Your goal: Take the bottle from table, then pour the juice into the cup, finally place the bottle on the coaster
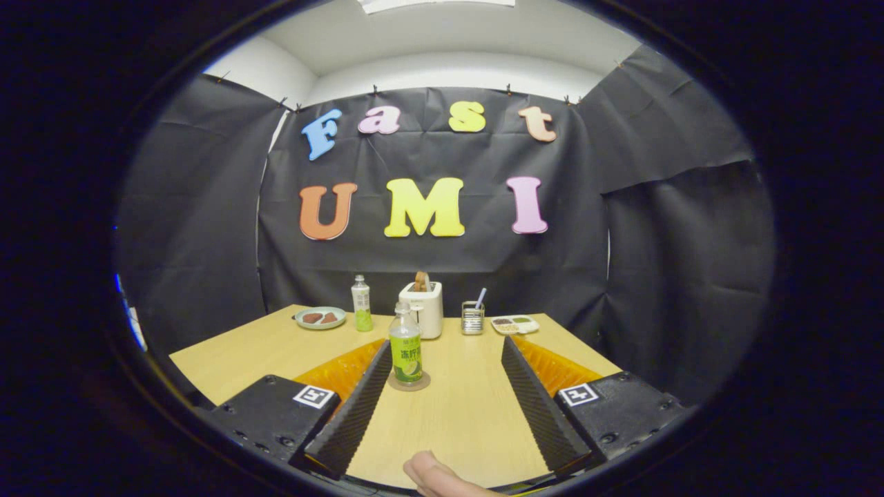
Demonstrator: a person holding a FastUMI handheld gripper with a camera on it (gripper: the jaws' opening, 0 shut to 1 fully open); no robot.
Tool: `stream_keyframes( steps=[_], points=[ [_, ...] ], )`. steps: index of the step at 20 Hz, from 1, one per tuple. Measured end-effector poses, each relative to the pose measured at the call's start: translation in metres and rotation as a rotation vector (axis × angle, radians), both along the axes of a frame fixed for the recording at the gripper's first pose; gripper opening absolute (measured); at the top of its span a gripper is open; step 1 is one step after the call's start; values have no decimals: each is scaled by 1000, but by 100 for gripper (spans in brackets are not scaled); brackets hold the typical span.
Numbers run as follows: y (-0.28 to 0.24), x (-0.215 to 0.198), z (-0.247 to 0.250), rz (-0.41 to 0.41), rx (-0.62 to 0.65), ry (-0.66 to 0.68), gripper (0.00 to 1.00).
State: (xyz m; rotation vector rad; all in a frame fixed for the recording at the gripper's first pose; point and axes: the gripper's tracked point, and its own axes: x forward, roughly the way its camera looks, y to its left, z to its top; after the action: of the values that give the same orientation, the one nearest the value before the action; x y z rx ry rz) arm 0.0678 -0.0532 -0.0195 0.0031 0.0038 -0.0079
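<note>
On the far left of the worktop sits a small plate with brown pieces on it, and just right of it a slim bottle with a white cap stands upright. Next comes the task's bottle: clear, with a green label and a pale cap, upright on a round coaster, just ahead of the left finger's tip and slightly inside the gap. Its upper part looks clear, so little juice seems left, though the level is hard to judge. Behind it is a white toaster with something brown poking out, then a small metal holder with a stick in it, then a shallow divided dish.

The gripper has its jaws spread wide, holding nothing; bare wood lies between the ribbed fingers. A fingertip of the person's hand shows below them.

Since the bottle rests on the coaster with the jaws free of it, the task looks finished or all but finished; I cannot pick out the cup, so whether the pour was made cannot be confirmed
</note>
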Motion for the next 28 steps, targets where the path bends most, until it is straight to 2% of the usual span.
stream_keyframes(
  steps=[3, 6, 8, 10, 13, 18, 28],
  points=[
    [12, -29, -11, 38, -9, -20, 100],
    [8, -40, -25, 6, -95, -29, 100],
    [14, -45, -34, 15, -117, -32, 100],
    [19, -48, -48, 25, -111, -18, 100],
    [9, -54, -44, -19, -89, -64, 100],
    [5, -57, -45, -28, -22, -61, 100],
    [-1, -49, -56, -59, -25, -35, 100]
  ],
)
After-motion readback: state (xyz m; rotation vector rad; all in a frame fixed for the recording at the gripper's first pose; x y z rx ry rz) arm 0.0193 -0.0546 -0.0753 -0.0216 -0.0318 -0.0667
